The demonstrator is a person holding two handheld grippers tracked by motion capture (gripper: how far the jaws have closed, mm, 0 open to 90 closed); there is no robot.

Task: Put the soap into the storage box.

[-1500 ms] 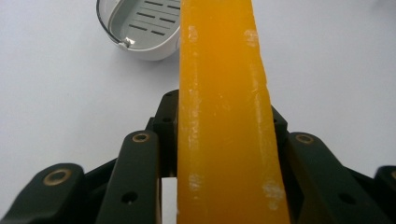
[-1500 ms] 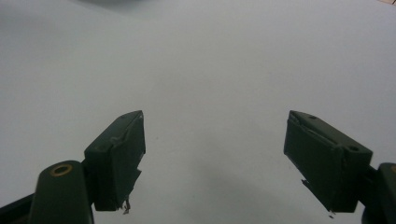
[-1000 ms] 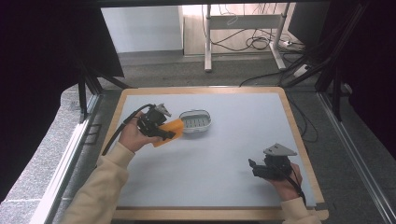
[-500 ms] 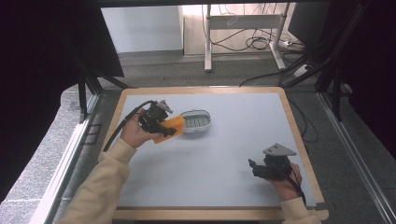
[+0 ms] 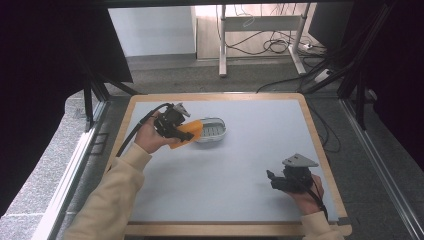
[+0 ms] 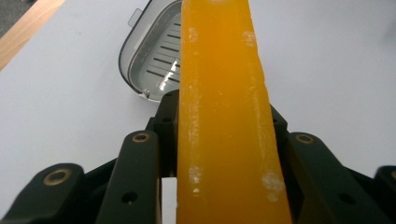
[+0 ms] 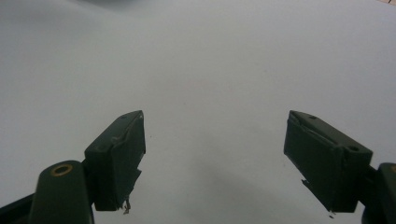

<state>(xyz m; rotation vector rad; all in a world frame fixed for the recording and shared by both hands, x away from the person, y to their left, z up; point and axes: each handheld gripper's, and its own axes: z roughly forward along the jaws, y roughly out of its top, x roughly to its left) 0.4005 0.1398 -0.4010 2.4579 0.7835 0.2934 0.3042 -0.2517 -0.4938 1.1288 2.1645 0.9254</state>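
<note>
From the high view I note the left gripper [image 5: 181, 131] over the far-left part of the tabletop [image 5: 250, 150], its jaws clamped on an orange slab [image 5: 187, 133]; the person's left hand [image 5: 150, 139] covers much of the gripper body, so I cannot make out the jaw tips there. In the left gripper view the orange slab [image 6: 224, 116] stands edge-on between the black jaws, pressed on both flat faces, and runs out of the picture at top and bottom, so I cannot see its full outline. Its surface is waxy, translucent orange with pale scuffs and whitish flecks. Behind it lies a grey tray [image 6: 152, 60] with a ribbed, slotted floor and a small tab at its rim, partly hidden by the slab. In the high view the grey tray [image 5: 212, 131] sits just beside the slab, toward the far-left part of the tabletop, well inside the wooden border [image 5: 320, 145]. The right gripper [image 5: 280, 180] is near the near-right corner, held by the right hand [image 5: 307, 192], well apart from the tray. In the right gripper view its jaws [image 7: 212, 158] stand wide apart with bare grey surface between them. The middle and far-right of the tabletop lie open.
</note>
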